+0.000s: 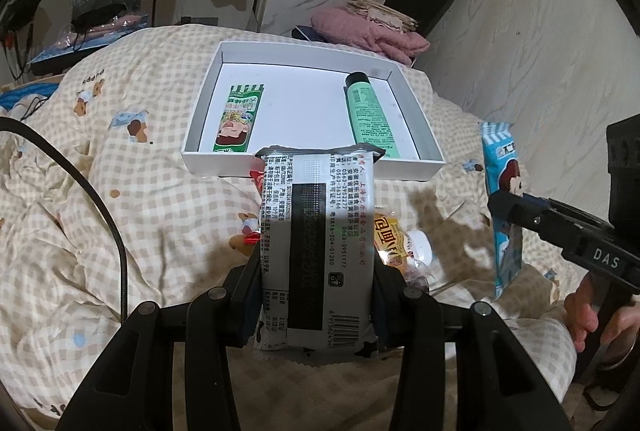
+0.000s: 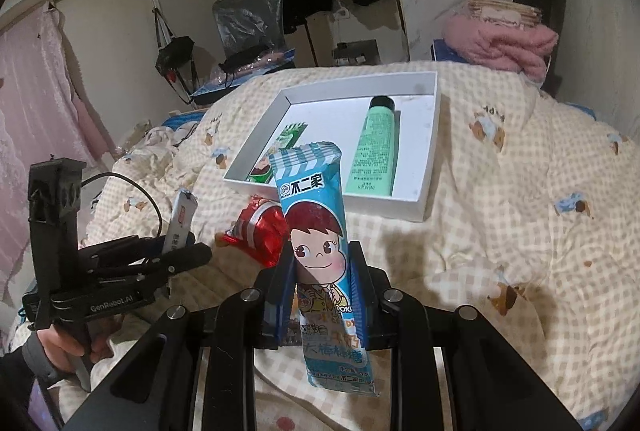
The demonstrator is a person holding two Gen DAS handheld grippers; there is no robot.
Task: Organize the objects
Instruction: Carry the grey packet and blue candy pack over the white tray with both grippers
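Observation:
A white shallow box lies on the bed. In it are a green candy packet and a green tube with a black cap. My left gripper is shut on a white and black snack packet held above the quilt just before the box; it also shows in the right wrist view. My right gripper is shut on a blue candy packet with a girl's face.
A red wrapped sweet and an orange packet lie on the checked quilt before the box. A pink folded blanket lies at the far side. A black cable crosses the quilt at left.

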